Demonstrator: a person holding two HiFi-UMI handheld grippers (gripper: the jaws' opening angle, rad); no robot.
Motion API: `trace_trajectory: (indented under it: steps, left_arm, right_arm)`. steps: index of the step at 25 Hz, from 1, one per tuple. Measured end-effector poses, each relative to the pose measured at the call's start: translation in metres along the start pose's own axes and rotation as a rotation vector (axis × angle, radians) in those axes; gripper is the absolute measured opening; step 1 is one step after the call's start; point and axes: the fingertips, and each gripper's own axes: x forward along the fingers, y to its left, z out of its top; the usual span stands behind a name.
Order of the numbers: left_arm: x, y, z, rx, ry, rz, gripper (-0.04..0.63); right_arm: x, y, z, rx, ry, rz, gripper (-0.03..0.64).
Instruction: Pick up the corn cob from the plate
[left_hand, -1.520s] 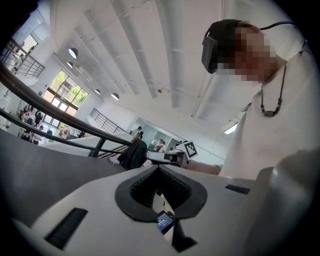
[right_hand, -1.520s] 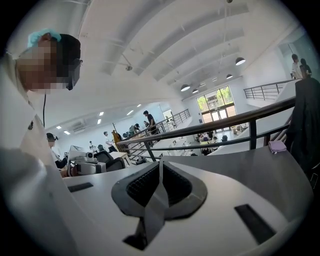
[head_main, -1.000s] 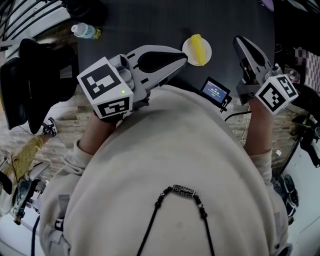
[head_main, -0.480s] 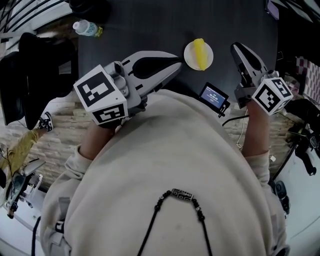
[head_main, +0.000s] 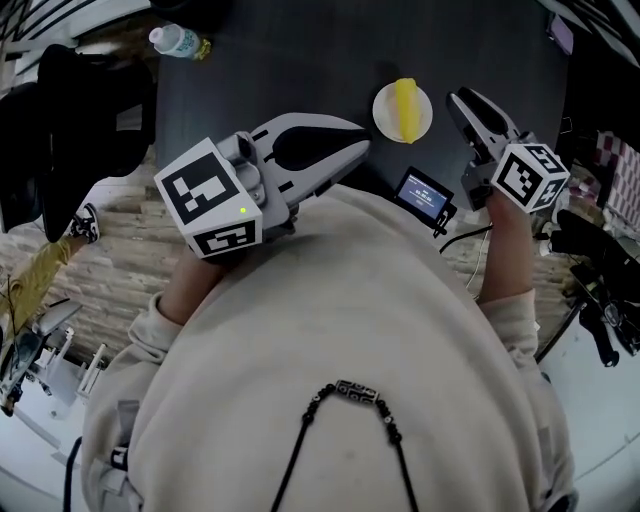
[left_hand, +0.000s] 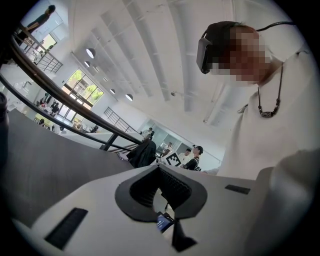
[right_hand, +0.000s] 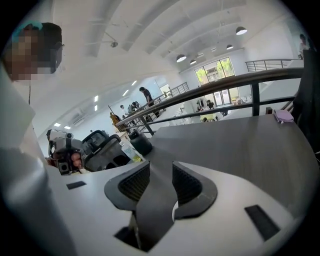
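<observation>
Nearest in, mid-frame, the left gripper (head_main: 360, 141) idles with its jaws together on nothing. To its right, the right gripper (head_main: 458, 100) has its jaws opening, only dark table (head_main: 300, 60) between them. Beyond, upper centre, the corn cob (head_main: 406, 105) lies untouched on the plate (head_main: 379, 108). Reach, grasp and lift are all yet to come.

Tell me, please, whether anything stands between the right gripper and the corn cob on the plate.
Nothing visible does: only bare dark table separates the right gripper, jaws opening and empty, from the corn cob on its white plate.
</observation>
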Motion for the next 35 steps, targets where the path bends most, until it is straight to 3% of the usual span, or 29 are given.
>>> trace_trajectory:
  steps: [16, 35]
  left_arm:
    - [-0.006, 0.01, -0.01, -0.055, -0.001, 0.093, 0.006]
    - [-0.018, 0.018, -0.02, -0.102, -0.026, 0.193, 0.006]
  right_arm:
    - [0.044, -0.055, -0.06, 0.118, 0.159, -0.008, 0.202]
    - [0.079, -0.084, -0.114, 0.113, 0.325, -0.04, 0.255]
